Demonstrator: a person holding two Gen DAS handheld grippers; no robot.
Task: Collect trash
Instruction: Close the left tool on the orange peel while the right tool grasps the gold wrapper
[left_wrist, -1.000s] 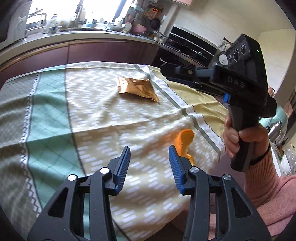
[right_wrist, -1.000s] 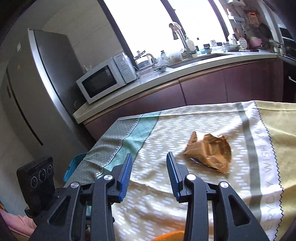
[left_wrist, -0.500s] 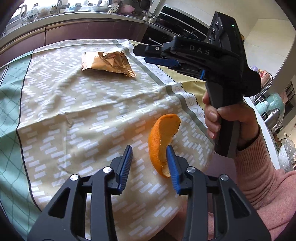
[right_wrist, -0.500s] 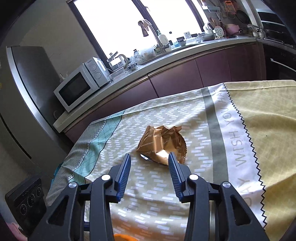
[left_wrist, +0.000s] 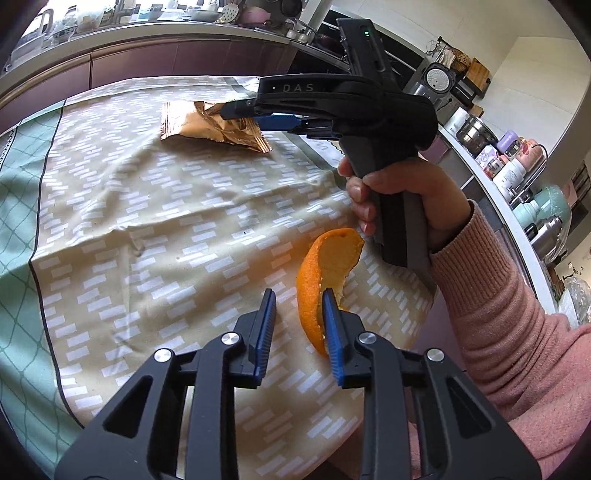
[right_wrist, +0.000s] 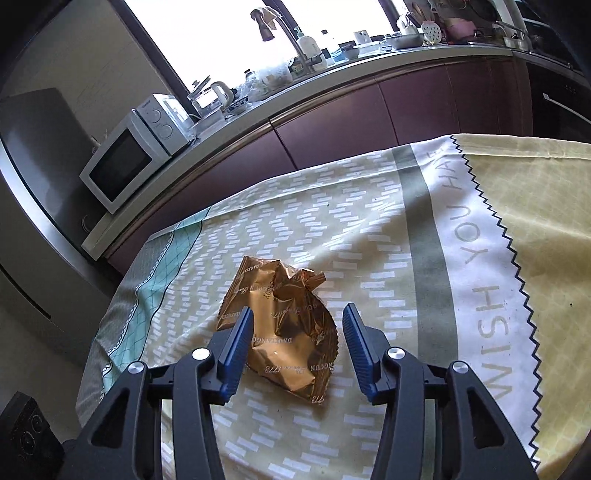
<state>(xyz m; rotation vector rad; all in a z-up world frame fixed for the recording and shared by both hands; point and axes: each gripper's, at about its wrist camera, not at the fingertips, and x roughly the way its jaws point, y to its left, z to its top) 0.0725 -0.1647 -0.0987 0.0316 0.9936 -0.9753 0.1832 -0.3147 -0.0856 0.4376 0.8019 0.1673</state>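
A curled orange peel (left_wrist: 325, 273) lies on the patterned tablecloth (left_wrist: 147, 229) near the table's front right edge. My left gripper (left_wrist: 300, 314) is open, its jaws around the near end of the peel. A crumpled gold snack wrapper (left_wrist: 210, 127) lies farther back on the cloth. It fills the middle of the right wrist view (right_wrist: 284, 325). My right gripper (right_wrist: 297, 332) is open with the wrapper between its jaws. The right gripper (left_wrist: 255, 112) also shows in the left wrist view, held over the wrapper.
A kitchen counter (right_wrist: 332, 74) with a sink tap, a kettle and a microwave (right_wrist: 125, 158) runs behind the table. Appliances and jars (left_wrist: 517, 166) stand on a side counter to the right. The table edge drops off at the front right.
Both grippers have moved forward and down. The left one has come around the orange peel. The right one has reached the gold wrapper and opened wider around it.
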